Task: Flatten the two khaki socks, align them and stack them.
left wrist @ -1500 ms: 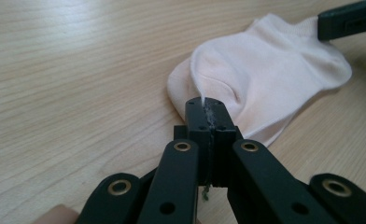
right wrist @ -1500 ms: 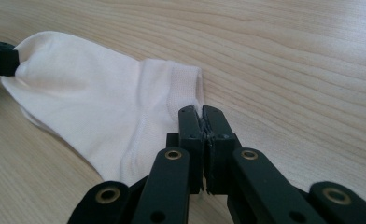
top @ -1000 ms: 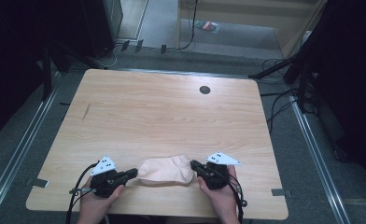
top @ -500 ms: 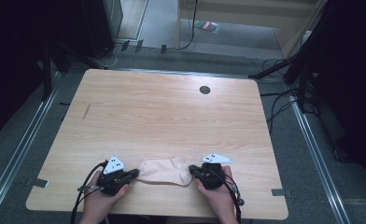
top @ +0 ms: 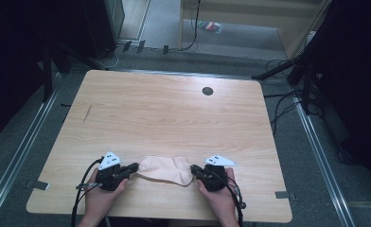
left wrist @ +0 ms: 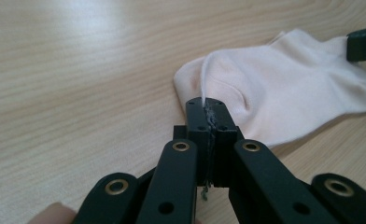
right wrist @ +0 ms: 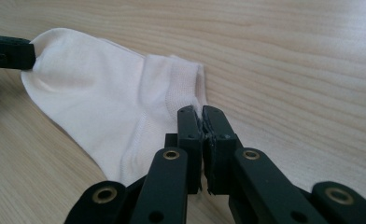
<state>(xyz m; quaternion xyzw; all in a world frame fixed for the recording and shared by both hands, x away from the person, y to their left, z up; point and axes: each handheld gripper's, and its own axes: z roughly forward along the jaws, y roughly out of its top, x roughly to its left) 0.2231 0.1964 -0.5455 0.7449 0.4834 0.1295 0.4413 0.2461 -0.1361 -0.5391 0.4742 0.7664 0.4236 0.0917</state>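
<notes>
High view: light wooden table [top: 164, 118], round dark grommet hole [top: 207, 91] near its far edge, right of centre. Grey floor around it, metal rails [top: 27, 142] along both sides, black cables [top: 287, 101] on the floor off the far right corner, dark equipment beyond the far left corner. Some small coloured item [top: 213, 26] lies on the floor well past the far edge; too small to identify. No containers on the table.

A pale pink sock [top: 166, 168] lies flat near the table's near edge, about mid-width. Left gripper [top: 132, 167] is at the sock's left end, right gripper [top: 194, 169] at its right end, each in a hand coming over the near edge. A cable trails from each gripper back over that edge.

Left gripper view: jaws pressed together, pinching a thin fold of the sock's edge [left wrist: 265, 88]. The rest of the sock lies on the wood beyond the tips. The other gripper's black jaw touches the sock's far corner at upper right.

Right gripper view: jaws pressed together on the ribbed cuff of the sock [right wrist: 106, 93]. The sock lies spread on the tabletop; the left gripper's jaw holds its far corner at upper left.
</notes>
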